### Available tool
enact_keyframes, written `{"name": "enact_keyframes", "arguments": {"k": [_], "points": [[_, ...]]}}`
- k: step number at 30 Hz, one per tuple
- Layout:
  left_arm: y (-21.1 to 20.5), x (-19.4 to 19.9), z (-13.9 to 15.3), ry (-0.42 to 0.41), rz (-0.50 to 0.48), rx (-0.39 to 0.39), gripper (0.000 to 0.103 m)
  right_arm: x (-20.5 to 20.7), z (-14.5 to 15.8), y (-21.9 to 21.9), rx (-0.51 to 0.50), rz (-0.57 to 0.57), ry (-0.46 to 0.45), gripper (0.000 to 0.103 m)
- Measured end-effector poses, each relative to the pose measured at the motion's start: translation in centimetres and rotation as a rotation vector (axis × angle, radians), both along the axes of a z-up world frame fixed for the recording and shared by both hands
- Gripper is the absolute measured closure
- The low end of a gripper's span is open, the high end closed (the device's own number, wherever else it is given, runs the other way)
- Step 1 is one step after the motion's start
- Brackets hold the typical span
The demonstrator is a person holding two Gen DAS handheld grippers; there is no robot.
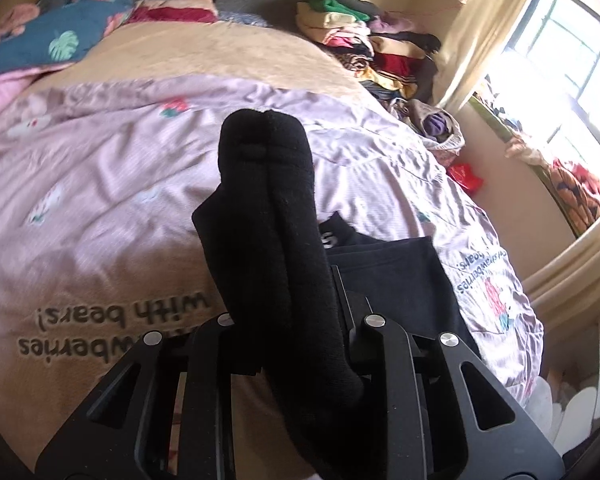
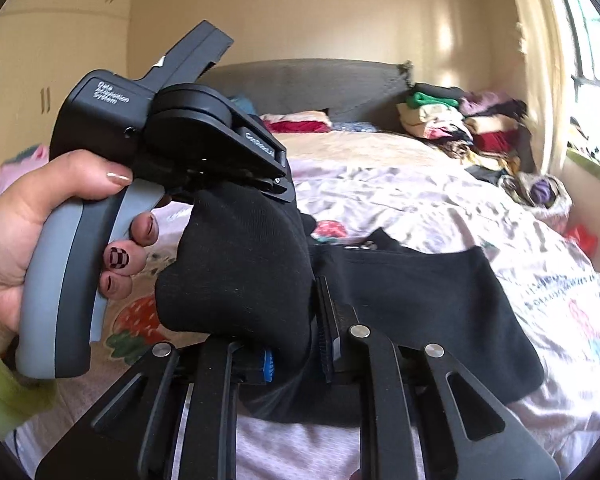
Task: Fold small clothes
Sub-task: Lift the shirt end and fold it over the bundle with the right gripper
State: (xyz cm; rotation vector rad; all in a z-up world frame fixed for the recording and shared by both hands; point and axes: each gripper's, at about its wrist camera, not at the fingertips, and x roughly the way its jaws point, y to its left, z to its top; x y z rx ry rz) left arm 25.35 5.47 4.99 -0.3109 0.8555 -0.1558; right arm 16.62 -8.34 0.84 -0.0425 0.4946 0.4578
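Both the left gripper (image 1: 284,292) and the right gripper (image 2: 296,320) grasp the black sock (image 1: 268,208), which rises at frame centre between their fingers.

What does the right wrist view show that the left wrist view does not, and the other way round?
Only the right wrist view shows a hand gripping the left hand-held gripper from the side, shut on the black socks, plus a strawberry print. Only the left wrist view shows the socks' toe ends and the "with bears!" lettering. Both show the flat black garment, the pink bed cover, the clothes pile and the window.
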Motion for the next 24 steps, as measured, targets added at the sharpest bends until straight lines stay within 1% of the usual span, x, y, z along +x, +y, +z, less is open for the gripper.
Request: {"name": "enact_keyframes", "arguments": {"k": [2,6,12,14,18,24], "points": [[-1.5,0.4,0.2,-0.006,-0.014,0.022,0.085,0.1,0.0,-1.1,0.022,-0.022,0.009,0.088],[-4.0,1.1,0.3,-0.007,-0.046,0.038,0.085,0.3,-0.2,-3.5,0.062,-0.074,0.033,0.089],[-7.8,2.1,-0.2,-0.001,-0.093,0.075,0.085,0.3,-1.0,-5.9,0.098,-0.132,0.069,0.091],[-8.7,2.5,-0.5,0.006,-0.100,0.084,0.085,0.5,-1.3,-6.7,0.118,-0.146,0.092,0.092],[-10.3,3.4,-1.3,0.027,-0.115,0.098,0.085,1.1,-2.2,-8.3,0.189,-0.172,0.155,0.092],[-12.4,4.5,-2.2,0.060,-0.135,0.109,0.083,1.6,-3.1,-10.1,0.262,-0.206,0.211,0.092]]}}
